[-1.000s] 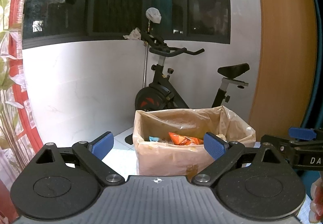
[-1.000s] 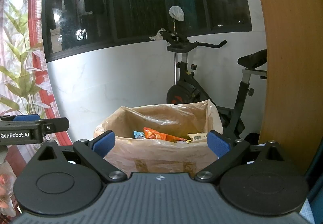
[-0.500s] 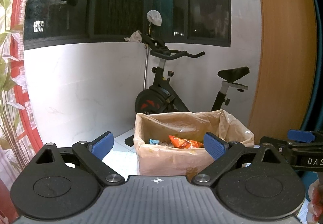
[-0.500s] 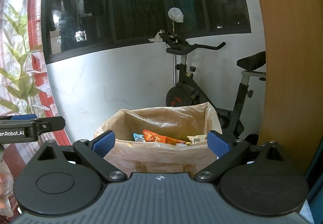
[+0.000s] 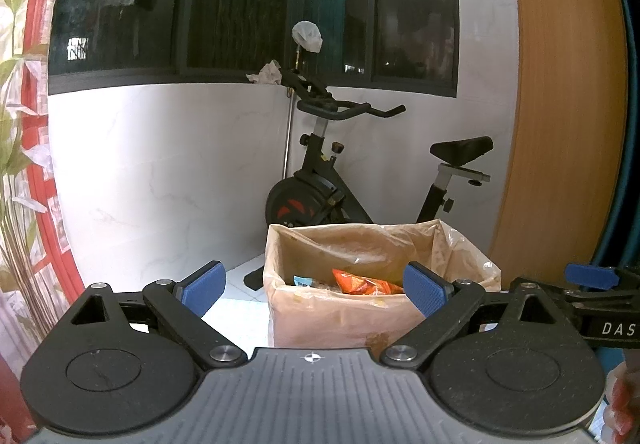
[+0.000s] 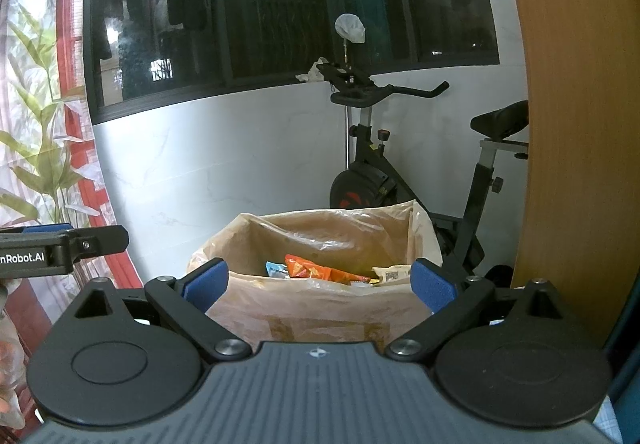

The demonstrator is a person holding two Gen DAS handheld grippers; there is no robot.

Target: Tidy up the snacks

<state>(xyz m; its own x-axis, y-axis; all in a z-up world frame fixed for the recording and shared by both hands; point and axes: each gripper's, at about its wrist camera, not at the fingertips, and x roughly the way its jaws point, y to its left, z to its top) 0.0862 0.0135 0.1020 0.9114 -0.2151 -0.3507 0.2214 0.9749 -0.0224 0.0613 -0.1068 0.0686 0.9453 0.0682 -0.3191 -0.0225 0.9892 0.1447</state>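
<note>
A cardboard box lined with a clear plastic bag (image 5: 344, 318) stands ahead of both grippers; it also shows in the right wrist view (image 6: 320, 308). Inside lie an orange snack packet (image 5: 362, 282), a small blue packet (image 5: 302, 280) and, in the right wrist view, an orange packet (image 6: 316, 270), a blue packet (image 6: 276, 268) and a beige packet (image 6: 390, 272). My left gripper (image 5: 314, 290) is open and empty, short of the box. My right gripper (image 6: 318, 284) is open and empty, facing the box. The right gripper also appears at the left view's right edge (image 5: 592, 276).
A black exercise bike (image 5: 340, 179) stands behind the box against a white wall under a dark window. A wooden panel (image 5: 560, 103) rises at the right. A red patterned curtain (image 6: 40, 123) hangs at the left. White floor tiles (image 5: 236, 292) lie left of the box.
Both views have shifted slightly; the box sits a little lower in frame. Both grippers stay open and empty.
</note>
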